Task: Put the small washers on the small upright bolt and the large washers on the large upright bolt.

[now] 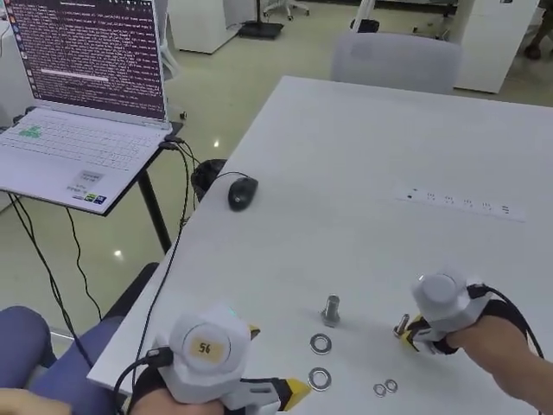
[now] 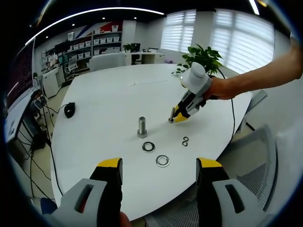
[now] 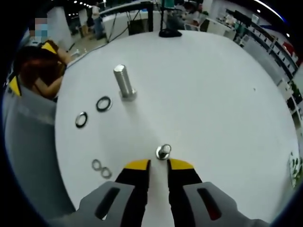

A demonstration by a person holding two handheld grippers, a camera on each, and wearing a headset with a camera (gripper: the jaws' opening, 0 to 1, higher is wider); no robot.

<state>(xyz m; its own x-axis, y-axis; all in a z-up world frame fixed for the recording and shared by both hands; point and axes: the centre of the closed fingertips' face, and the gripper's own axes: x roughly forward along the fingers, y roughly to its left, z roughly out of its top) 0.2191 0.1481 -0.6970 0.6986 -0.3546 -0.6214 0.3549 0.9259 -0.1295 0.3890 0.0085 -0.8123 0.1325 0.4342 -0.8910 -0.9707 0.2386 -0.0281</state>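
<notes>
L gripper (image 1: 275, 363) cut by bottom edge; small washers (image 1: 385, 387) too tiny to tell if touching; laptop (image 1: 78, 104) cropped top-left.

You are working at a white table (image 1: 371, 147). Near its left edge lies a black wired mouse (image 1: 243, 193), its cable curving off the side. Farther right a white power strip (image 1: 460, 204) lies flat, well apart from the mouse. To your left an open white laptop (image 1: 82, 138) sits on a black stand (image 1: 154, 212), its screen full of text. A grey chair (image 1: 393, 59) stands at the table's far end. In the left gripper view, a potted plant (image 2: 208, 54) stands before window blinds (image 2: 241, 38).
</notes>
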